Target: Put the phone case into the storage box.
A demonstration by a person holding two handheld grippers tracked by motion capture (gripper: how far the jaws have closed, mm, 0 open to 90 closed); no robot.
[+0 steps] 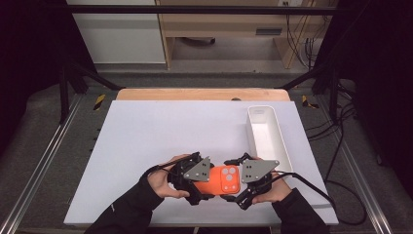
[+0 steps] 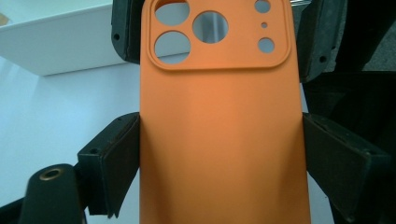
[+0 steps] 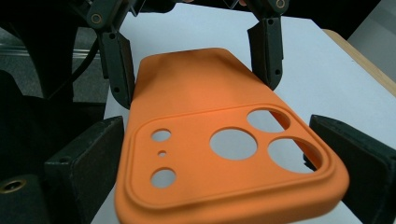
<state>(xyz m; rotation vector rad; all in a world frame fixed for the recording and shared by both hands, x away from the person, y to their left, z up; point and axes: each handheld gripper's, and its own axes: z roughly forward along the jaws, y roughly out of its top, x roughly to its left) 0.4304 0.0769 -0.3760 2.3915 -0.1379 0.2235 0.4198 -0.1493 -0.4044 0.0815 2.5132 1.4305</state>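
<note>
An orange phone case (image 1: 221, 181) with round camera cut-outs is held level just above the front of the white table (image 1: 170, 136), back face up. My left gripper (image 1: 202, 184) is shut on its plain end. In the left gripper view the left gripper (image 2: 219, 122) has both black jaws pressed against the long edges of the case (image 2: 219, 140). My right gripper (image 1: 239, 187) is shut on the camera end. In the right gripper view the right gripper (image 3: 217, 127) flanks the cut-out panel of the case (image 3: 201, 107), with the other gripper's jaws clamping the far end.
A long white bin (image 1: 281, 141) stands along the table's right side, just beyond the right gripper, and looks bare inside; its wall (image 2: 60, 46) is close behind the case. Metal rails run beside the table, and cables lie on the floor at the right.
</note>
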